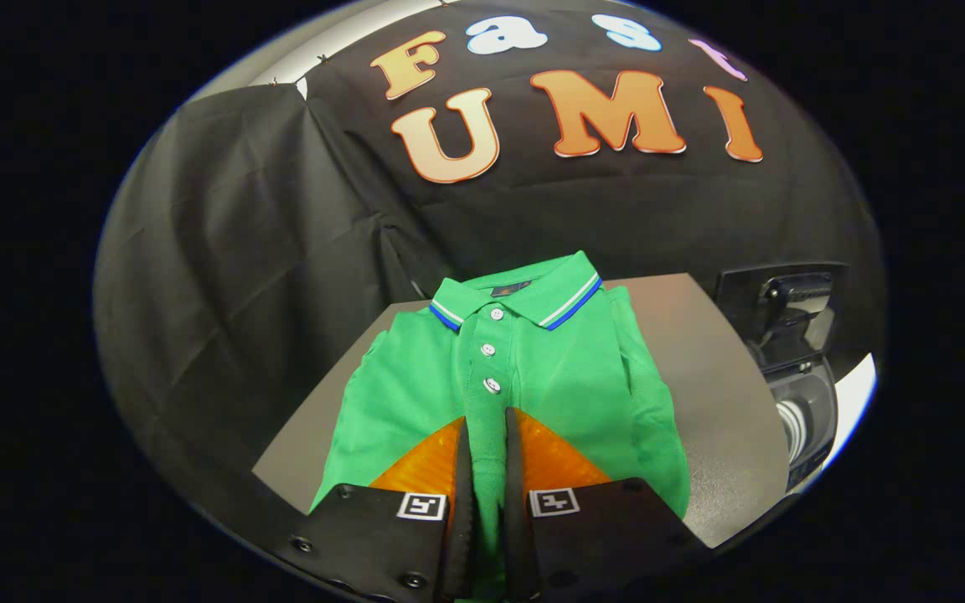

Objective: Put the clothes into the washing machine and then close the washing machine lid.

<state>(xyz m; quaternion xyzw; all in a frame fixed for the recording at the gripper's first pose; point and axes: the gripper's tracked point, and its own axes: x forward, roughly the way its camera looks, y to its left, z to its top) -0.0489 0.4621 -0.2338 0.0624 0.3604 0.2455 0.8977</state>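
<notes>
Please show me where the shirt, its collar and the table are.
shirt (570,381): gripper view, chest right of the buttons.
collar (570,297): gripper view, striped right flap.
table (700,352): gripper view, bare top right of the shirt.

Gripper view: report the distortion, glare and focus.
Gripper view: strong fisheye bend curves the table edges; green polo shirt sharp and evenly lit; faint sheen on the table; hand-held gripper fingers close together pinching a shirt fold, slightly soft up close.

just ahead of the gripper (487,423), whose fingers press a narrow fold of it between them, lies a bright green polo shirt (566,368). its collar (570,297) carries white and blue stripes; its buttons (492,384) are white. the table (704,377) beneath is plain grey.
</notes>
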